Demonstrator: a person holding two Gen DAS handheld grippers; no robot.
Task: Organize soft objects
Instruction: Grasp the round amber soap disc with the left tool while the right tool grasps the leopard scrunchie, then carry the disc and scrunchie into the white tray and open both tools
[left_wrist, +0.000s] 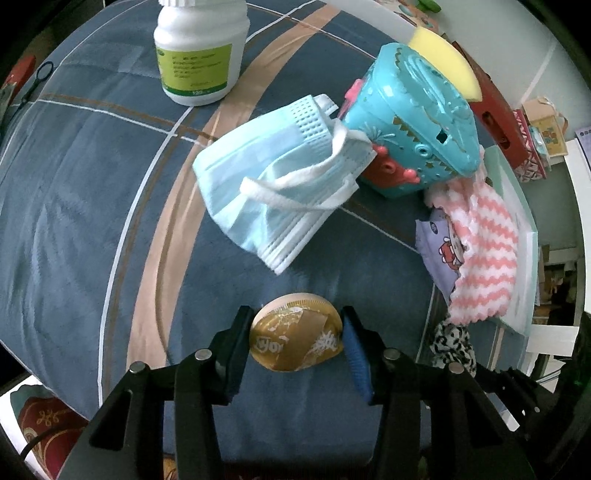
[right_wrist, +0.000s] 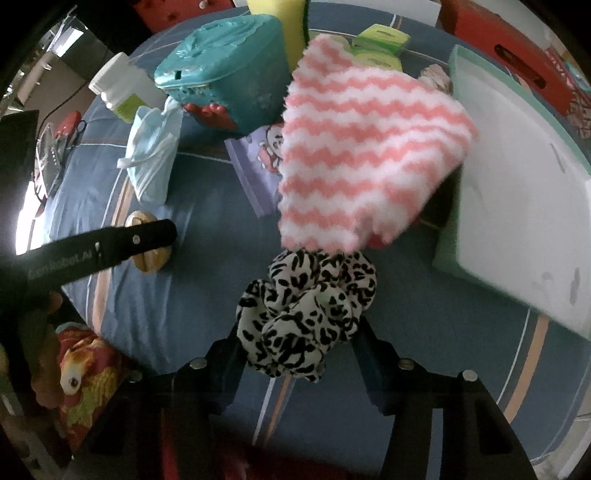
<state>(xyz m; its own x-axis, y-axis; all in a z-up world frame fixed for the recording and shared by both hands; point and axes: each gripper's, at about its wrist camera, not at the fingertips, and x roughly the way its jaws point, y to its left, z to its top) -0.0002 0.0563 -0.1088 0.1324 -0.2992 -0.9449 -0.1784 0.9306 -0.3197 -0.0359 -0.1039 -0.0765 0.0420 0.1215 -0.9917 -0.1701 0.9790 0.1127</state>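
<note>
Soft objects lay scattered over a blue plaid cloth covering the desk. Far left stood a white bottle, and right of it a blue face mask leaned against a teal toy basket with a yellow sponge behind. The left gripper was clamped on a small golden wrapped bun, its jaws pressing both sides. Further right, the right gripper held a black-and-white spotted scrunchie, bunched between its jaws. Above that a pink-and-white zigzag cloth draped partly over a cartoon-printed purple cloth, beside a white tray at far right.
</note>
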